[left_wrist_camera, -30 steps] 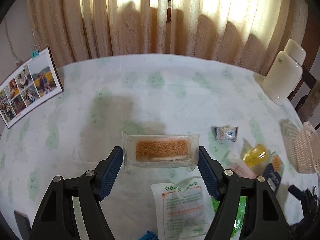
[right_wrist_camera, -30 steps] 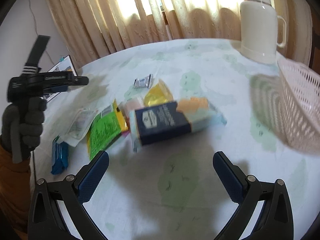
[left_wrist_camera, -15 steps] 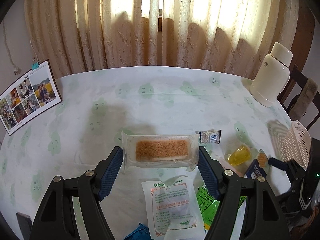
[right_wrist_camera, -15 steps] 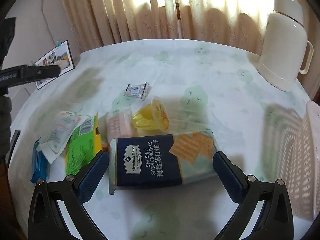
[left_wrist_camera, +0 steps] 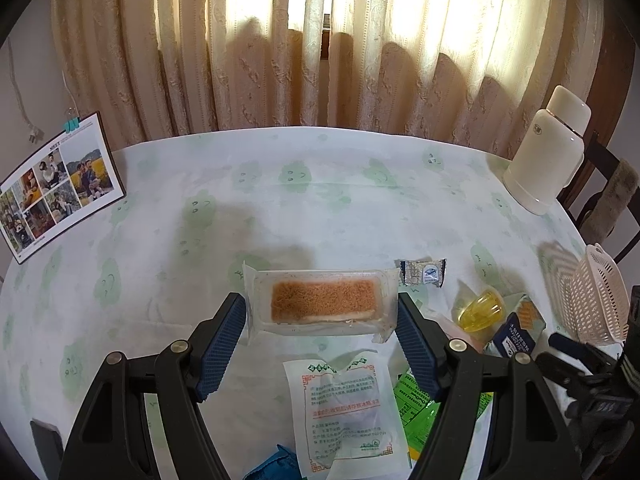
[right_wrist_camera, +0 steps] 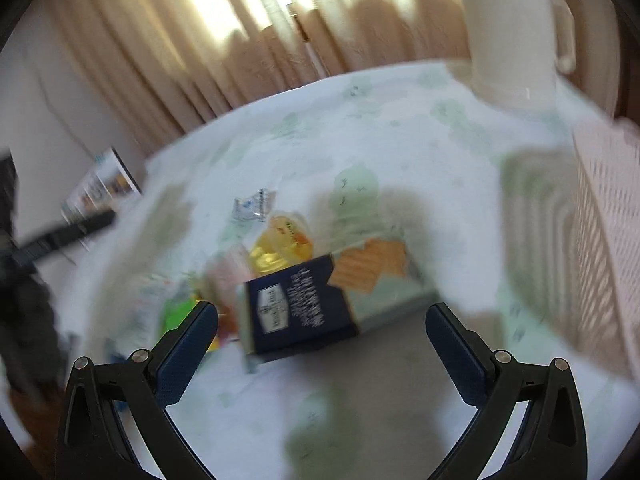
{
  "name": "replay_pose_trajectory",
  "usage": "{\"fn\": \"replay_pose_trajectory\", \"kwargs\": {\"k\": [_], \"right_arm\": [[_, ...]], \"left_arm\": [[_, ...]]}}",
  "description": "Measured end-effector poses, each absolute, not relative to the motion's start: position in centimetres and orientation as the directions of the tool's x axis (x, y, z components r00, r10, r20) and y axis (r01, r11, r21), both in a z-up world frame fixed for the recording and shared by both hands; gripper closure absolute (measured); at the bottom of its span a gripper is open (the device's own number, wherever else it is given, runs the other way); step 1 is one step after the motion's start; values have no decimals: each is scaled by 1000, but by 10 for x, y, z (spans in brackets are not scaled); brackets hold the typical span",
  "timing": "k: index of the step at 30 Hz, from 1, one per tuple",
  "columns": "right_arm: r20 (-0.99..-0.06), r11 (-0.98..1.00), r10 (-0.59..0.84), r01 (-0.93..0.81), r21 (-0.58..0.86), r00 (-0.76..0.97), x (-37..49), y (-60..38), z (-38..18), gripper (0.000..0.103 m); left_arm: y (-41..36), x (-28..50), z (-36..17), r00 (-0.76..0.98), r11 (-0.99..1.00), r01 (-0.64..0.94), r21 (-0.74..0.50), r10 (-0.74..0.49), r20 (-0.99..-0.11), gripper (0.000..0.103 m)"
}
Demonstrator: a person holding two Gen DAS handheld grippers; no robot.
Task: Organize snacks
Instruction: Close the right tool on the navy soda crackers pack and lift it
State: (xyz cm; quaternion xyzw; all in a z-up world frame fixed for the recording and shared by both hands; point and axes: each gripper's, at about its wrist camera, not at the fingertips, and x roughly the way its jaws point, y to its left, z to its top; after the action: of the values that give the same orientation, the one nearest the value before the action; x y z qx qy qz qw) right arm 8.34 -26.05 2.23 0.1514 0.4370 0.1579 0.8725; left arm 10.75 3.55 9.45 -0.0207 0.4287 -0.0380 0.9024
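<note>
My left gripper [left_wrist_camera: 320, 300] is shut on a clear-wrapped cake slice [left_wrist_camera: 324, 309] and holds it level above the table. Under it lie a white printed packet [left_wrist_camera: 344, 400], a green packet [left_wrist_camera: 420, 400] and a blue packet [left_wrist_camera: 276, 464]. In the blurred right wrist view my right gripper [right_wrist_camera: 322, 312] stands open, low over the cloth. The navy cracker pack [right_wrist_camera: 304, 312] lies just beyond its fingers, untouched. Behind that pack sit a yellow jelly cup [right_wrist_camera: 280, 248] and a small candy wrapper [right_wrist_camera: 252, 208].
A pale plastic basket [right_wrist_camera: 608, 220] stands at the right edge of the table, with a cream thermos [right_wrist_camera: 512, 32] at the back right. A photo calendar [left_wrist_camera: 56, 188] leans at the back left. Curtains hang behind the round table.
The right gripper has slid across the table and rolled, so its view is tilted and blurred. It now shows at the right edge of the left wrist view. The left gripper keeps its hold.
</note>
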Motion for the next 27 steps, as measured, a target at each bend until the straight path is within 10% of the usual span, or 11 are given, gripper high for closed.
{"fn": "replay_pose_trajectory", "kwargs": {"k": [11,18,27], "right_arm": [[-730,845,472,-17,535,495,121,-257,9,0],[-827,972,230,-73,225,512,142,-210,8,1],[-825,994,103,-98,57,556,128,-207,8,43]], "left_arm": [[45,103,104,647,995,43,-95,-100,-756,32],[50,102,109,651,993,30,-112,-105,-751,32],[49,103,108,640,994,24,-109,-99,-762,32]]}}
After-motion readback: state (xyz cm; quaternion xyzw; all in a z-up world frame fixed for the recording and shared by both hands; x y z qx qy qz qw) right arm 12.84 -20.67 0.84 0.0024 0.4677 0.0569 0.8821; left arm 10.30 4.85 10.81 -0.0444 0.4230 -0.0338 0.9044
